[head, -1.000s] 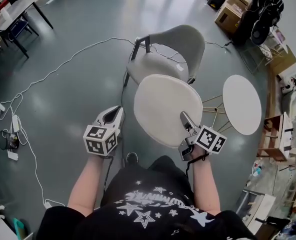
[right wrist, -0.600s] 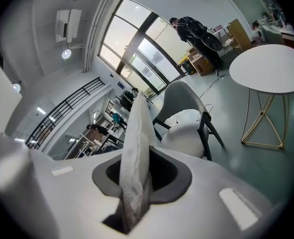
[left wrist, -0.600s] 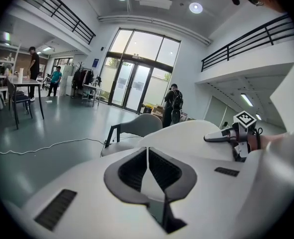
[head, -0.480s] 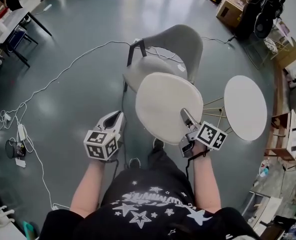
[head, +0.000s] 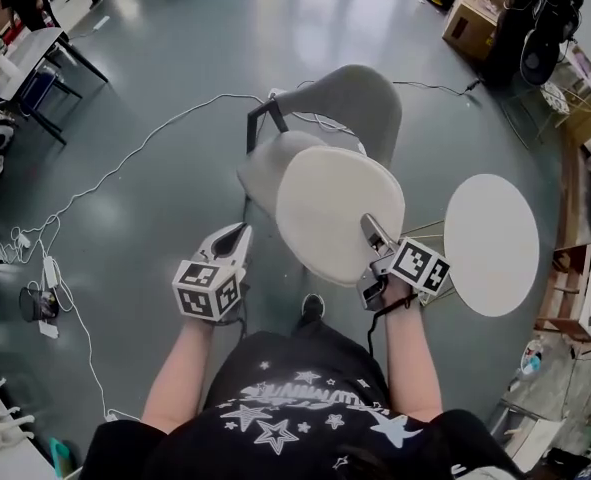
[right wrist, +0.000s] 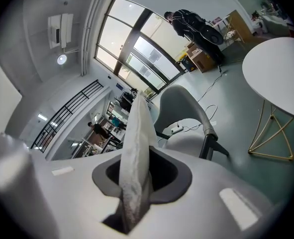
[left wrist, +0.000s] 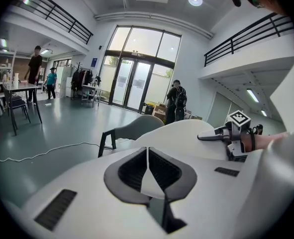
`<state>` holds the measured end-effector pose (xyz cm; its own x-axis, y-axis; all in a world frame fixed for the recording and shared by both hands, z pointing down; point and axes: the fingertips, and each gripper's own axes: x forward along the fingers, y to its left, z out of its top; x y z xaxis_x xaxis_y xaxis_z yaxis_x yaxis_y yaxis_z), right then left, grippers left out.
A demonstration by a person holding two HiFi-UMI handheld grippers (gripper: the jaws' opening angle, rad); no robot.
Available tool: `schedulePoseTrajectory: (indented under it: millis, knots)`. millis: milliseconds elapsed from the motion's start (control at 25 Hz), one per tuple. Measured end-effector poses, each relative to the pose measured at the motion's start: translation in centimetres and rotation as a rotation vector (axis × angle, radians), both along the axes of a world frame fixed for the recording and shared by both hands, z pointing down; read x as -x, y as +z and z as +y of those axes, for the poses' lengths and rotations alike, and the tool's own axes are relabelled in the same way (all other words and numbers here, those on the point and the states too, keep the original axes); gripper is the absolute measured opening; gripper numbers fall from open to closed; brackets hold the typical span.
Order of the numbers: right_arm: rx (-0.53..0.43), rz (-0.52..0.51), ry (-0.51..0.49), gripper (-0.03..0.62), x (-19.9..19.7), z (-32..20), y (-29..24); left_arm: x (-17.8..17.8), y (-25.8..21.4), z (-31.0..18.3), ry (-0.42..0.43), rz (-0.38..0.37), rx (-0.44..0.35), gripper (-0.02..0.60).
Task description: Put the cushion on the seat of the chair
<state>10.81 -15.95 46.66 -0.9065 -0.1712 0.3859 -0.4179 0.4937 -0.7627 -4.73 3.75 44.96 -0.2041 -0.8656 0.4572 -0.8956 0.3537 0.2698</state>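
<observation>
Right gripper (head: pixel 372 230) is pinching the near edge of the round white cushion (head: pixel 330 208), holding it partly over the seat (head: pixel 263 168) of the grey chair (head: pixel 350 98). Left gripper (head: pixel 233 236) is hovering alongside, its jaws pressed together on nothing.

The left tongs (left wrist: pixel 147 156) have their jaws pressed together, with nothing between them. Just past their tips and a little to the right hangs the round white cushion (left wrist: pixel 185 131). The right tongs (left wrist: pixel 202 136) reach in over its right edge. Straight ahead of the tips, partly behind the cushion, stands the grey chair (left wrist: pixel 136 126). Off to the left, a white cable (left wrist: pixel 37 155) trails across the floor. Far ahead, 1 person (left wrist: pixel 176 101) stands by the glass doors (left wrist: pixel 134 83).
</observation>
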Motion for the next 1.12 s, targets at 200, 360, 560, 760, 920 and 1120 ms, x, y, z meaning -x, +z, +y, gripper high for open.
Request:
schedulePoseTrajectory:
  millis: [200, 360, 560, 760, 920, 1120]
  knots:
    - [0.025, -0.021, -0.011, 0.058, 1.1, -3.5, 0.4, 1.1, -0.4, -2.8, -0.023, -0.022, 0.012, 0.020]
    - [0.035, -0.031, 0.007, 0.058, 2.2, -5.7, 0.5, 2.0, -0.7, -4.7, -0.021, -0.032, 0.020, 0.020]
    - [0.048, -0.006, 0.027, 0.059, 3.3, -6.4, 1.4, 3.8, -0.2, -6.4, 0.015, -0.035, 0.029, 0.020]
    - [0.072, 0.018, 0.091, 0.060, 4.2, -6.2, 2.5, 6.5, 1.2, -7.7, 0.074, -0.008, 0.041, 0.020]
    - [0.090, 0.051, 0.161, 0.059, 5.8, -6.0, 3.5, 9.2, 2.0, -9.1, 0.157, 0.002, 0.058, 0.020]
    - [0.106, 0.071, 0.229, 0.058, 9.3, -5.6, 4.2, 13.5, 3.3, -10.7, 0.247, 0.032, 0.071, 0.020]
